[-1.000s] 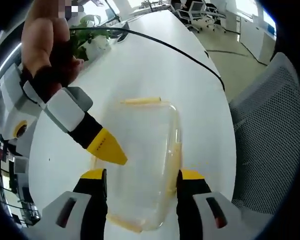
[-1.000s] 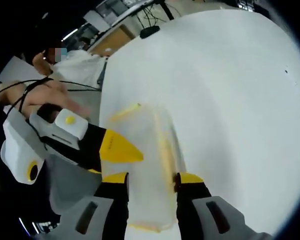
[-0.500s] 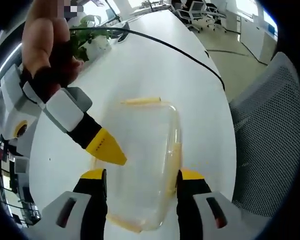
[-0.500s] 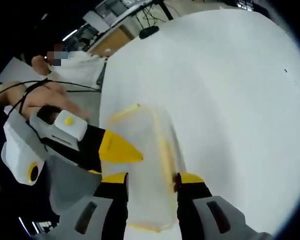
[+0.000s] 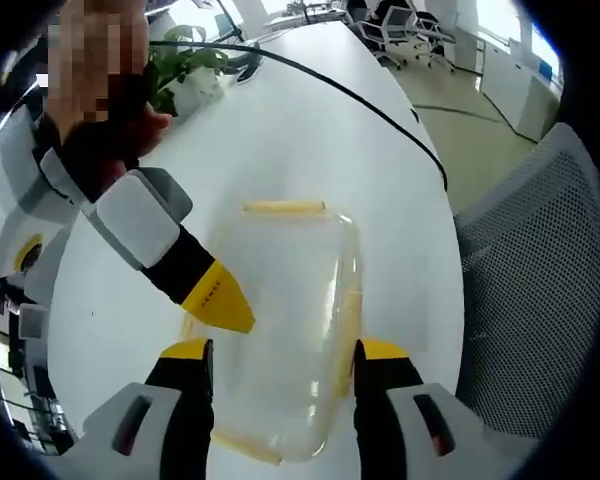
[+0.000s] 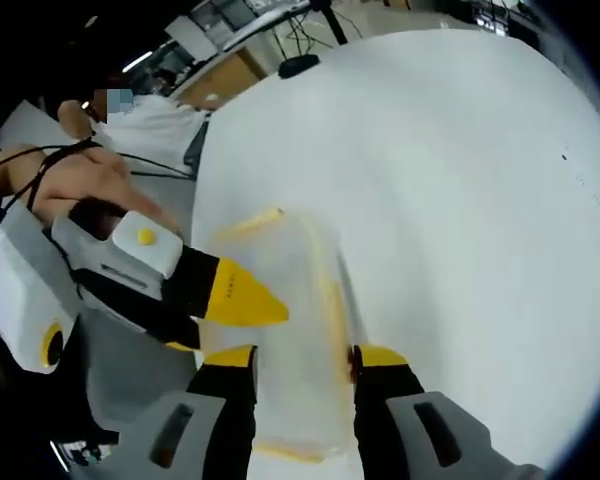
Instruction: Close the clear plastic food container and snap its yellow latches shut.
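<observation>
Left hand-held gripper (image 5: 276, 352): jaws spread wide at the bottom of the left gripper view, straddling the clear container (image 5: 280, 330), nothing clamped. Whether the tips touch its walls cannot be told.

Right hand-held gripper (image 6: 302, 358): jaws likewise parted at the bottom of the right gripper view, one on each side of the container (image 6: 290, 330), gripping nothing.

Each gripper enters the other's view from the left of the frame, yellow tip at the container's left edge.

Container sits at lower centre of the white tabletop (image 5: 310, 140), with a yellow latch (image 5: 283, 207) on its far edge.

A black cable (image 5: 360, 100) crosses the upper tabletop. A potted plant (image 5: 185, 75) stands upper left. A mesh chair (image 5: 525, 290) is at right.
</observation>
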### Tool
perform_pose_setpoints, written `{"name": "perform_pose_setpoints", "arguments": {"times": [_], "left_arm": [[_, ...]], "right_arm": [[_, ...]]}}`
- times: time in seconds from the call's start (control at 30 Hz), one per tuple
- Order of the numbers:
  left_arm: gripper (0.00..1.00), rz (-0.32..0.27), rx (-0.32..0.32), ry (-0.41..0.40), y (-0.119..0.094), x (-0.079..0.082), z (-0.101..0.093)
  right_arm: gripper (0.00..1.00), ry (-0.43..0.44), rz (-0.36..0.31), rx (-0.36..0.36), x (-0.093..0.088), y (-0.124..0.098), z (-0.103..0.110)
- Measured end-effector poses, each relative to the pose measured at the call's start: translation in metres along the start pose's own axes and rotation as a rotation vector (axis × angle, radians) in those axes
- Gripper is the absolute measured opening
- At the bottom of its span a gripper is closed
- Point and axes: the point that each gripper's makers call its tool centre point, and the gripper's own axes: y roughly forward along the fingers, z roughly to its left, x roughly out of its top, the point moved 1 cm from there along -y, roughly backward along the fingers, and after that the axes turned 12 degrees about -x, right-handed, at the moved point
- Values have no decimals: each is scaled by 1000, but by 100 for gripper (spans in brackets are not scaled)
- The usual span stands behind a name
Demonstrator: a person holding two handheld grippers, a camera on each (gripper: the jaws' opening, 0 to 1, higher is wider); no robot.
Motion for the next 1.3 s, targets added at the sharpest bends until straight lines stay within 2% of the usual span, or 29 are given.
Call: {"name": "perform_pose_setpoints", "arguments": {"times": [0.13,0.2,0.3,0.5,0.63,0.7,0.8,0.9,1.03,1.3], "left_arm": [[56,53,-34,48,-1,-2,-1],[56,77,-38,55,0,-1,-1],[59,64,-51,22,0,3,-1],[66,70,-81,17,1,8,-9],[74,65,-75,17,-2,13,-9],[79,53,-84,3,-4,16,-10],[82,38,-108,-19,-8,19,-11],[82,29,-126,-5,-12,22,-12],[81,-1,-157,-41,-17,24,-9],[79,16,-186,-58,-24,9,-4]], "right_arm": [[38,-68,2,-49,-6,-4,3],[38,-73,1,-66,-9,-6,3],[40,-77,-3,-84,-12,-8,4],[46,-121,-3,-110,-20,-14,8],[51,-139,-25,-136,-18,-18,7],[55,-139,-34,-143,-17,-20,7],[57,-142,-51,-146,-15,-23,12],[57,-156,-57,-151,-16,-26,15],[57,-139,-82,-155,-17,-29,17],[56,-120,-99,-163,-23,-27,20]]}}
